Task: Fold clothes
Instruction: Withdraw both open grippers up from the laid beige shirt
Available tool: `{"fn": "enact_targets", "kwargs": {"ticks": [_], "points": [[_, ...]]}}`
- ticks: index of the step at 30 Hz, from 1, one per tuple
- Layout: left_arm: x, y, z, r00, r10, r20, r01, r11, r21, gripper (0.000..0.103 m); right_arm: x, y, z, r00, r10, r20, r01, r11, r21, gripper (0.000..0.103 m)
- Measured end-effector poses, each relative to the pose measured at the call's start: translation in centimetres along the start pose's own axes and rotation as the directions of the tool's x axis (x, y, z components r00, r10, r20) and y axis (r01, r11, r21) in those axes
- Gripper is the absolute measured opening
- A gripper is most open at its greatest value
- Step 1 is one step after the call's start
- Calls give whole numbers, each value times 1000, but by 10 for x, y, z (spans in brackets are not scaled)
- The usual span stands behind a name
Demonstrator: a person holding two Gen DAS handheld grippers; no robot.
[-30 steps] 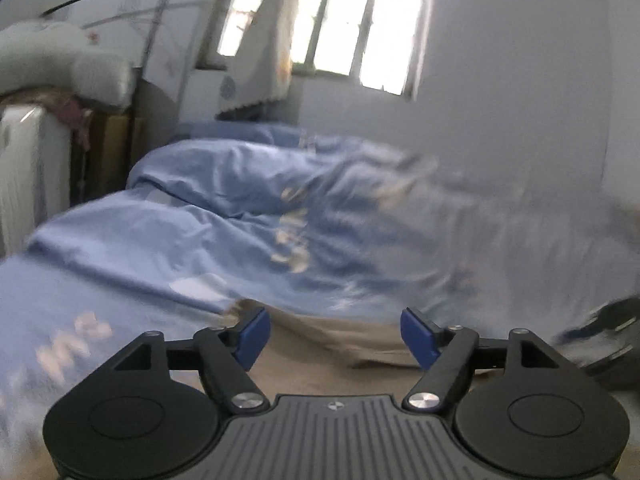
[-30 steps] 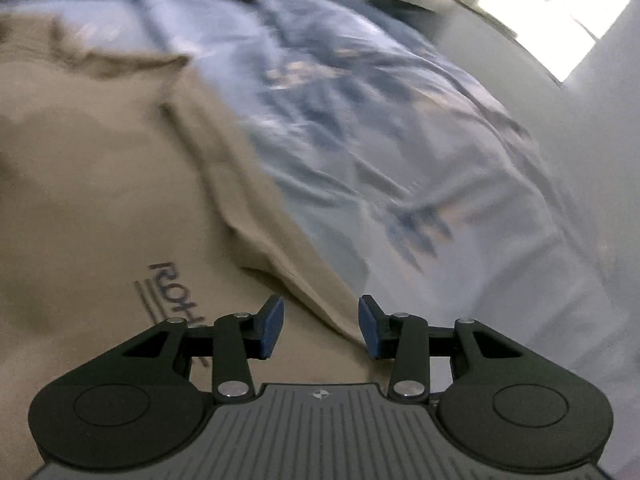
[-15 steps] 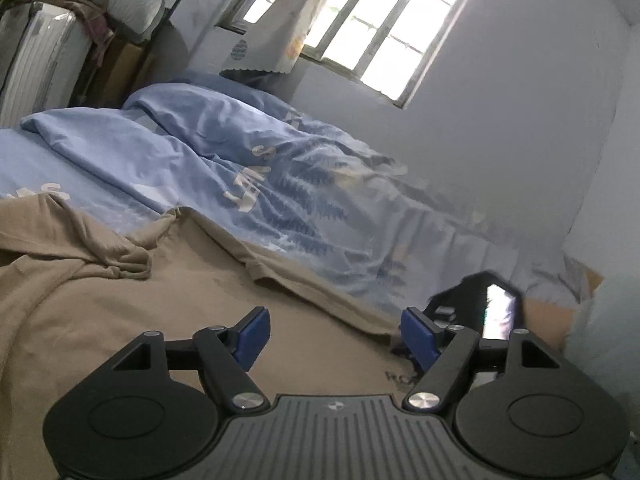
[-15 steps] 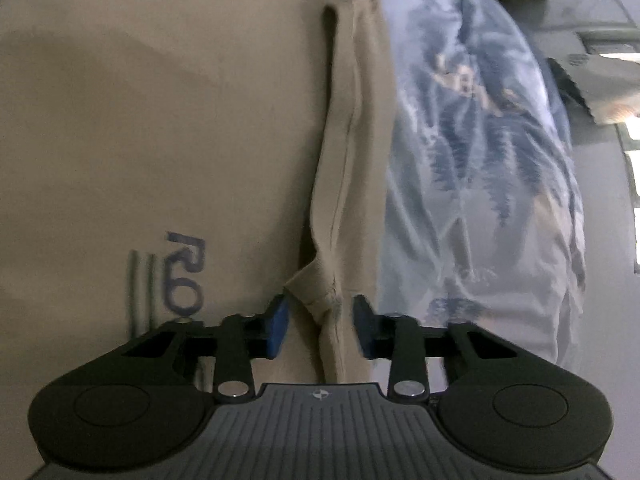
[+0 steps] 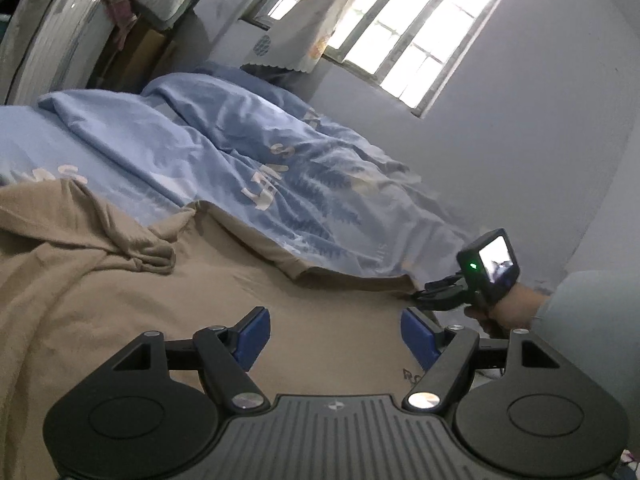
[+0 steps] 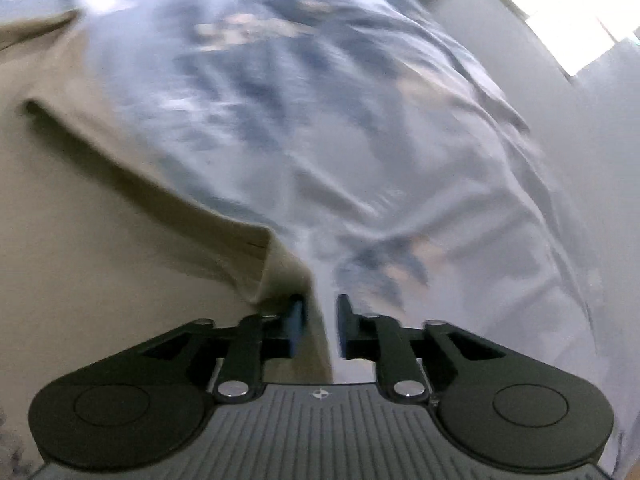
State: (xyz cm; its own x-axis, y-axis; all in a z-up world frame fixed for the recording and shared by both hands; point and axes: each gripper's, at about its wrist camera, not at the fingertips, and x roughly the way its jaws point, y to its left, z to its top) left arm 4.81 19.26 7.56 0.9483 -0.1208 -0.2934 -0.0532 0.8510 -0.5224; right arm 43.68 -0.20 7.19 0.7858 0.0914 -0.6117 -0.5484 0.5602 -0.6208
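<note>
Shirt (image 6: pixel 100 280) corner lies against my right gripper (image 6: pixel 319 320)'s left finger, hem running away leftward. Its fingers, just reopening, stand apart, pinching nothing; the left gripper (image 5: pixel 334 336)'s fingers gape wide over mid-shirt.

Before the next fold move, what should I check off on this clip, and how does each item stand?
1. The left gripper is free: ok. Its jaws are wide above the tan shirt, with nothing between them.
2. The right gripper holds the shirt's edge: not ok. Its jaws have just been opening, and the edge lies between them unclamped.
3. The shirt lies flat: not ok. A bunched fold sits at its far left.
4. The blue duvet is clear of the right gripper: cannot tell, because that view is blurred.
</note>
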Motion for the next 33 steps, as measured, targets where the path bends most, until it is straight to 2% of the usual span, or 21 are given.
{"fn": "enact_targets", "kwargs": {"ticks": [1, 3, 5, 10, 12, 14, 15, 17, 21, 24, 27, 29, 33], "points": [[0, 0, 0, 1000, -2, 0, 2, 1000, 0, 72, 8, -3, 0, 999, -20, -25, 21, 998, 54, 49], [1, -1, 0, 1000, -5, -1, 5, 1000, 1, 72, 22, -8, -1, 996, -39, -81, 51, 985, 162, 51], [1, -4, -1, 1000, -12, -7, 12, 1000, 1, 72, 26, -12, -5, 991, -7, -133, 40, 967, 250, 54], [1, -8, -2, 1000, -23, -13, 23, 1000, 2, 72, 15, -9, -10, 977, -60, -205, 109, 965, 238, 55], [0, -8, -1, 1000, -24, -6, 24, 1000, -2, 72, 3, -8, -9, 974, -74, -215, 131, 955, 266, 55], [-3, -7, 1, 1000, -23, 5, 23, 1000, -9, 72, -23, 1, -4, 995, -25, -95, 49, 964, 261, 55], [-4, -6, 3, 1000, -21, 10, 21, 1000, -15, 72, -38, 8, 0, 1000, 15, -14, -11, 971, 238, 55], [-6, -4, 5, 1000, -17, 19, 17, 999, -27, 72, -68, 33, 15, 989, 87, 119, -104, 984, 148, 55], [-9, 1, 9, 999, -5, 39, 7, 999, -51, 72, -107, 93, 53, 952, 186, 243, -169, 982, -89, 55], [-13, 7, 13, 999, 2, 51, 2, 997, -73, 72, -107, 132, 72, 937, 250, 244, -202, 958, -203, 54], [-17, 16, 17, 998, 6, 60, 0, 994, -106, 72, -99, 157, 83, 928, 305, 216, -245, 933, -262, 51], [-18, 21, 19, 998, 5, 62, 2, 992, -123, 72, -91, 169, 88, 929, 323, 179, -261, 917, -301, 21], [-21, 30, 22, 998, 4, 61, 5, 990, -142, 72, -68, 176, 95, 947, 301, 111, -248, 908, -338, 20]]}}
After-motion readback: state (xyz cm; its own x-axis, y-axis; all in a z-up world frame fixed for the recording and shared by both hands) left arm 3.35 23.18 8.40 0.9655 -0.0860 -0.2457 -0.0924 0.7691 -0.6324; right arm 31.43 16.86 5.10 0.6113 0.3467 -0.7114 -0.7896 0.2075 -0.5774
